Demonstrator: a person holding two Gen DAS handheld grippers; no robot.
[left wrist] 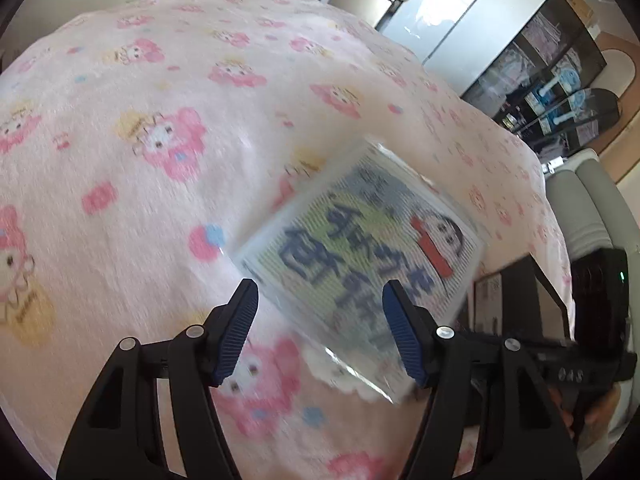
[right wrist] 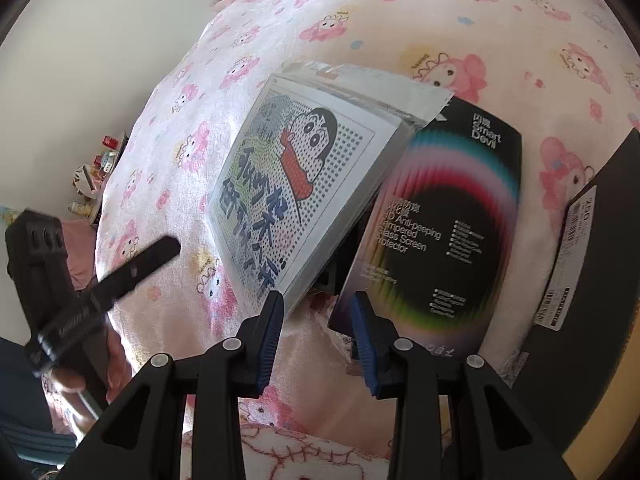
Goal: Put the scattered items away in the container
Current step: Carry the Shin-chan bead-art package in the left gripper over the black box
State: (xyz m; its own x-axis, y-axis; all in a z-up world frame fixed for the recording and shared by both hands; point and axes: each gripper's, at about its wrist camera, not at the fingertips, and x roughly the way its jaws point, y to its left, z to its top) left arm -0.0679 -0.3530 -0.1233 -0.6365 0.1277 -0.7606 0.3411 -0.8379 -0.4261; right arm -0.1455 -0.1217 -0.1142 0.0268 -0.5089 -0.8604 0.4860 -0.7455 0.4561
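Plastic-wrapped cartoon packet (right wrist: 296,184) on pink blanket (right wrist: 400,20)

Both wrist views look steeply down, close, sharing the cartoon packet (left wrist: 360,264) (right wrist: 292,200).

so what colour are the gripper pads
Blue, ribbed pads on black fingers; clearest in the right wrist view.

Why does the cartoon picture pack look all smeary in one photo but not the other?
Left wrist view: the cartoon pack and the pink blanket are streaked with motion blur. Right wrist view: the pack is sharper, though the black box looks slightly soft. Both views bulge from the fisheye lens.
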